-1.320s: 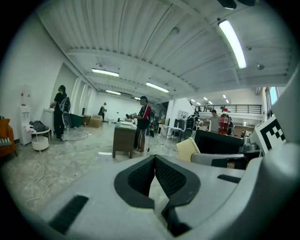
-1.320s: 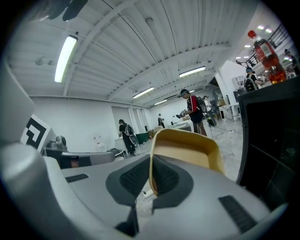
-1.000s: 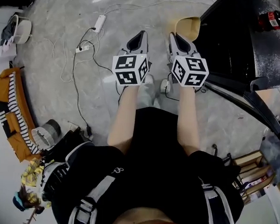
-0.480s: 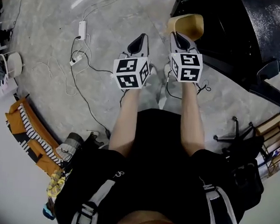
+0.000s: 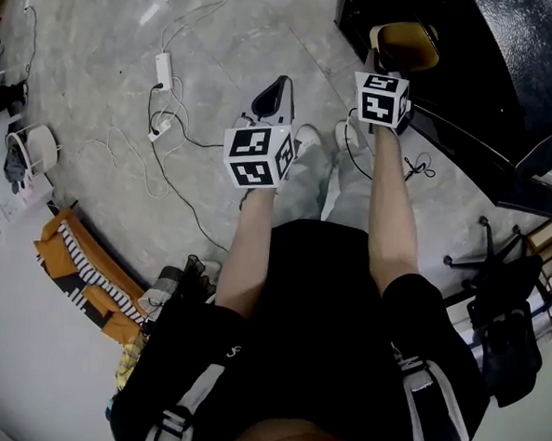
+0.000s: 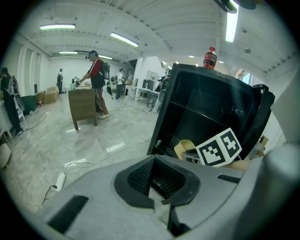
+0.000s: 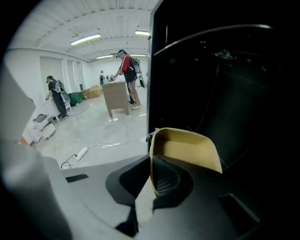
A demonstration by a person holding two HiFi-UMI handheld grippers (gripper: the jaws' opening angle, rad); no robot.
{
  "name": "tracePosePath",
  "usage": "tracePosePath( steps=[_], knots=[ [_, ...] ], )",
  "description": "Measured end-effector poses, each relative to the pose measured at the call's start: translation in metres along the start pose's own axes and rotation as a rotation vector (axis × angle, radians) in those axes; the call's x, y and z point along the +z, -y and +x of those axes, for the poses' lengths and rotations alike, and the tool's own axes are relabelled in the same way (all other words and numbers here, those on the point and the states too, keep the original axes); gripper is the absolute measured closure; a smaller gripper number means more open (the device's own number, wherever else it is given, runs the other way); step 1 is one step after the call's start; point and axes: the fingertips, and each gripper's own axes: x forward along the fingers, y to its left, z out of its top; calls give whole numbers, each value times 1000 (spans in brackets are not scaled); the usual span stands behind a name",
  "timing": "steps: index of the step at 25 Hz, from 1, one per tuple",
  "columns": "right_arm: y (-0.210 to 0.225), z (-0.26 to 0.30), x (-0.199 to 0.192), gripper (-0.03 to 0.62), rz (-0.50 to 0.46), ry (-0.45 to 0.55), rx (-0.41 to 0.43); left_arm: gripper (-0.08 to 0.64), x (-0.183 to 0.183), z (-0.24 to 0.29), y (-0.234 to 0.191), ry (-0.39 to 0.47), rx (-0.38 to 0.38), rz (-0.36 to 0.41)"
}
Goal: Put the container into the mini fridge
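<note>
**Container held at the mouth of the mini fridge: the insertion step**

Nearest the camera, the person's two forearms reach forward and down over a pale, marbled floor. The left gripper (image 6: 157, 187) hangs idle on the person's left. Its jaws are closed together with nothing between them.

The right gripper (image 7: 151, 180) is stretched farther ahead. Its jaws are clamped on the near wall of the tan container (image 7: 187, 149) (an open tub that looks empty, with the gripped wall standing up between the two pads). The container hangs at the open front of the black mini fridge (image 5: 471, 78), low in the opening, with the dark interior directly behind it. It is carried, not set down. How far past the threshold it reaches cannot be told.

A red-capped bottle (image 6: 210, 57) stands on the fridge top. Farther off, a white power strip (image 5: 164, 68) and loose cables lie on the floor. At the far end of the room, people stand by a wooden cabinet (image 6: 83, 108).

As a judgement, the carry is complete and the placing is in hand. The next move calls for:
- advancing the right gripper into the compartment with the tub kept level;
- lowering it until the base bears on a surface inside;
- parting the jaws and drawing straight back, so the wall is not dragged along.
</note>
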Motion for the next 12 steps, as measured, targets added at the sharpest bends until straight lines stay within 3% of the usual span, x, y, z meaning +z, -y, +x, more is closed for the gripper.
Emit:
tracePosePath(
  steps=[4, 12],
  knots=[
    [23, 27, -5, 574, 4, -47, -83, 554, -4, -1, -9, -21, 4, 4],
    [44, 58, -19, 572, -33, -101, -142, 554, -8, -6, -23, -26, 27, -18]
  ],
)
